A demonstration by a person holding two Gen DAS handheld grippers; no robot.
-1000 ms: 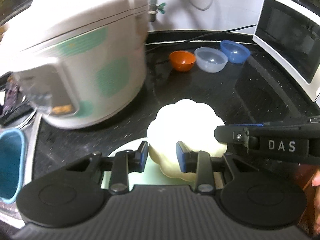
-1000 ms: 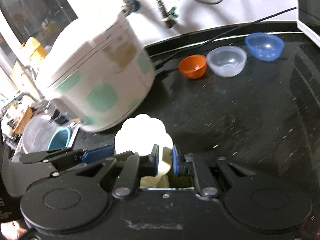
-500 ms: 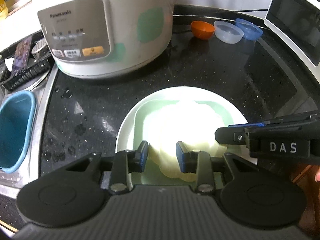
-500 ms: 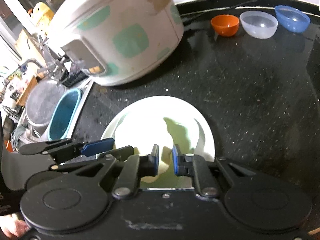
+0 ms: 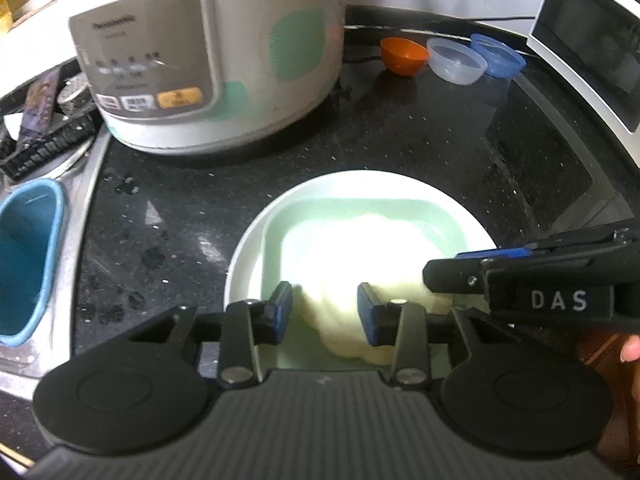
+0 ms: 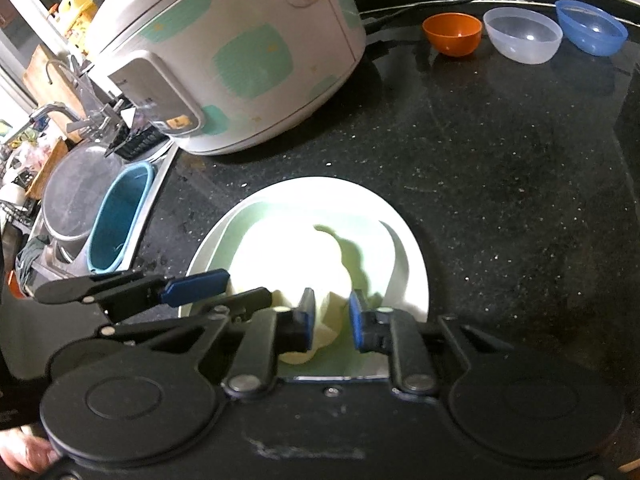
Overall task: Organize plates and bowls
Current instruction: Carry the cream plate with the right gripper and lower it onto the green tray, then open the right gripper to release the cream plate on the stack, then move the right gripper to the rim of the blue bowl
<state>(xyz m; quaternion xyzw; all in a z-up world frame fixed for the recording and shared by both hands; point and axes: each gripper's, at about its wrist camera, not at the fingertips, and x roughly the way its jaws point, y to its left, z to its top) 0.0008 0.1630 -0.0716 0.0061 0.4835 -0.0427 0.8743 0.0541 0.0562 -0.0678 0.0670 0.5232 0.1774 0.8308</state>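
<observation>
A cream scalloped plate (image 5: pixel 360 264) lies on a pale green square plate (image 5: pixel 288 232), which lies on a round white plate (image 5: pixel 256 224) on the black counter. My left gripper (image 5: pixel 324 308) is open, its fingers astride the scalloped plate's near edge. My right gripper (image 6: pixel 330 316) is slightly open around that plate's rim (image 6: pixel 324 320). Three small bowls stand at the back: orange (image 5: pixel 403 55), clear (image 5: pixel 456 60) and blue (image 5: pixel 498 55).
A white and green rice cooker (image 5: pixel 208 52) stands at the back left. A microwave (image 5: pixel 592 40) is at the right. A blue tub (image 5: pixel 24 256) sits in the sink at the left, beside a metal pot (image 6: pixel 76 196).
The scalloped plate came down from the air onto the green and white plates. The right gripper's jaws have parted a little around its rim.
</observation>
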